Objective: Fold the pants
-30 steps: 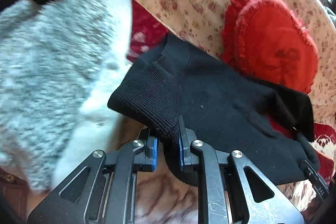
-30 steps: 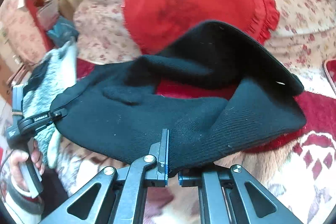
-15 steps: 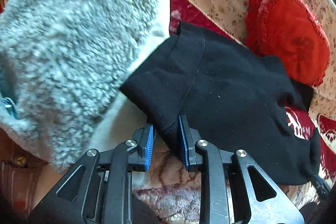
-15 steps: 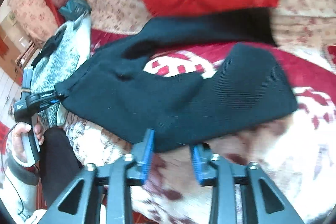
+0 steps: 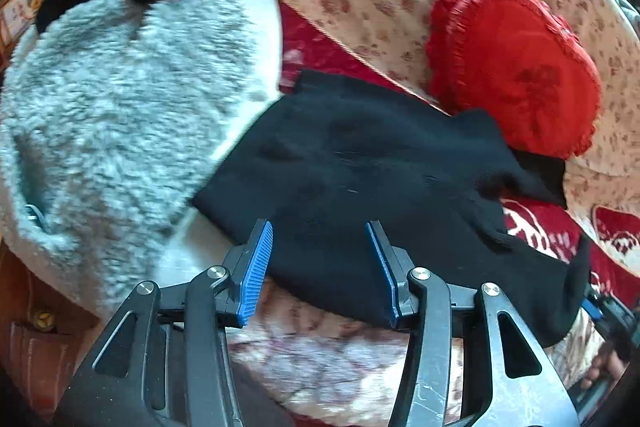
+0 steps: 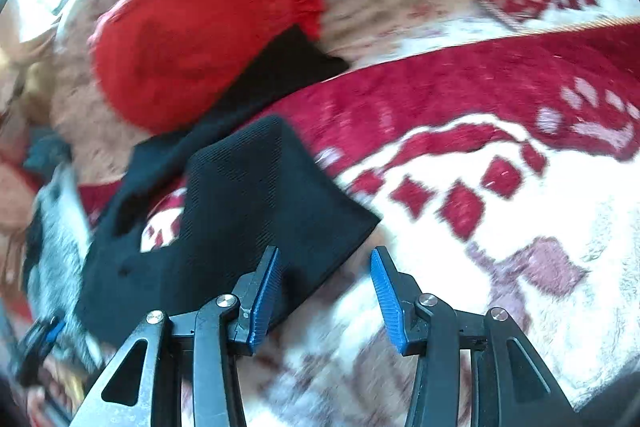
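Pants (image 5: 360, 187), black and knitted, lie flat on the patterned red-and-white blanket (image 6: 500, 227), directly ahead of both grippers. The left gripper (image 5: 320, 259) has its jaws opening, blue pads clear of the cloth, with the near hem lying between and just beyond them; the fabric rests on the bedding rather than hanging, which reads as a release after laying a fold down. The right gripper (image 6: 326, 285) is likewise opening: its left pad overlaps the garment's corner, its right pad stands over bare blanket, and nothing is pinched.

Outward from the left gripper, the pants run long from a grey fleecy garment (image 5: 120, 107) on its left toward the right gripper's side, roughly crosswise to the fingers. One narrower dark strip reaches away toward a red frilled cushion (image 5: 516, 67) beyond. The doubled layer suggests one fold is made, though blur hides the edges.
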Demonstrator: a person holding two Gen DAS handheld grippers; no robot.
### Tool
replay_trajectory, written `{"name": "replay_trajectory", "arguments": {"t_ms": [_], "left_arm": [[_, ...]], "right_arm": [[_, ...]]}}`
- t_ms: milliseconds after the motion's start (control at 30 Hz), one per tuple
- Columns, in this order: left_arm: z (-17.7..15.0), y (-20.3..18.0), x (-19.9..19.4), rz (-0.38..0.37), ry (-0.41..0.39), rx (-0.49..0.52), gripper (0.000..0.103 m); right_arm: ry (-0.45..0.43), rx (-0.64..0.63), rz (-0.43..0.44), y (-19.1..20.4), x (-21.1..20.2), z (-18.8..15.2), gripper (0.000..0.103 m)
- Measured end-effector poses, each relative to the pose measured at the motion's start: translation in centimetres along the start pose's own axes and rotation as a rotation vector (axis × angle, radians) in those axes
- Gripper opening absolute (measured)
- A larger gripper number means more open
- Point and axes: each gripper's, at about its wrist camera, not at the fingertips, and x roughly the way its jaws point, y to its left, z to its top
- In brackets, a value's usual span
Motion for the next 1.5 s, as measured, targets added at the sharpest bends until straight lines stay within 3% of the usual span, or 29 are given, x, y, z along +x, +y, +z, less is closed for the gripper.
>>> {"name": "replay_trajectory", "arguments": {"t_ms": [33, 100, 133, 167, 200, 267, 367, 467, 600, 700, 800, 867, 933, 1000, 1067, 1200, 1300, 1500], "left_arm": [[0.0, -0.6, 0.2, -0.005, 0.004, 0.009, 0.047], [-0.3, -1.7, 0.6, -0.022, 0.019, 0.019, 0.047], [-0.2, -2.4, 1.0, -0.03, 0.026, 0.021, 0.047], [-0.2, -3.1, 1.2, -0.038, 0.034, 0.028, 0.047], [-0.5, -3.7, 1.4, -0.045, 0.042, 0.039, 0.047], [-0.6, -4.5, 1.9, -0.052, 0.054, 0.054, 0.047], [-0.8, -5.4, 2.7, -0.059, 0.078, 0.071, 0.047], [-1.6, -6.0, 3.5, -0.057, 0.096, 0.082, 0.047], [-2.7, -6.6, 5.1, -0.029, 0.134, 0.105, 0.047], [-3.1, -6.5, 5.5, -0.028, 0.143, 0.107, 0.047], [-2.6, -6.3, 5.2, -0.026, 0.131, 0.107, 0.047], [-1.9, -5.9, 5.0, -0.026, 0.121, 0.097, 0.047], [-1.2, -5.5, 5.1, -0.022, 0.113, 0.083, 0.052], [-0.6, -5.2, 5.6, -0.013, 0.118, 0.078, 0.065], [0.3, -4.7, 6.1, -0.006, 0.109, 0.06, 0.065], [3.0, -3.8, 7.0, -0.019, 0.092, 0.007, 0.065], [5.4, -4.1, 8.6, 0.016, 0.088, 0.019, 0.065], [8.4, -3.3, 13.5, 0.082, 0.148, 0.005, 0.066]], "right_arm": [[-0.011, 0.007, 0.003, 0.1, 0.2, 0.3, 0.044], [-0.04, -0.015, -0.014, 0.4, 0.5, 0.9, 0.03], [-0.053, -0.021, -0.018, 0.4, 0.3, 1.2, 0.015], [-0.061, -0.03, 0.005, 0.5, -0.3, 1.4, 0.006], [-0.073, -0.046, 0.008, 0.3, -1.3, 1.5, 0.006], [-0.118, -0.127, -0.066, 0.8, -3.6, 1.3, 0.005], [-0.105, -0.182, -0.117, 0.3, -6.1, 0.4, 0.005], [-0.018, -0.27, -0.198, -0.1, -6.5, -1.4, 0.005], [0.124, -0.37, -0.296, -0.5, -3.7, -4.0, 0.005], [0.116, -0.357, -0.317, -0.8, -3.7, -4.2, 0.007], [0.022, -0.362, -0.295, 0.5, -5.6, -3.1, 0.02], [-0.007, -0.388, -0.229, 2.3, -6.1, -2.6, 0.032], [0.0, -0.408, -0.116, 4.4, -5.6, -2.3, 0.032], [0.026, -0.413, 0.002, 6.7, -4.1, -1.8, 0.032], [0.028, -0.444, 0.082, 8.9, -2.5, -1.2, 0.033], [0.034, -0.551, 0.154, 15.1, 1.1, 0.8, 0.039], [0.024, -0.654, 0.188, 19.6, 3.7, 3.2, 0.047], [0.026, -0.846, 0.15, 26.5, 9.0, 6.2, 0.048]]}}
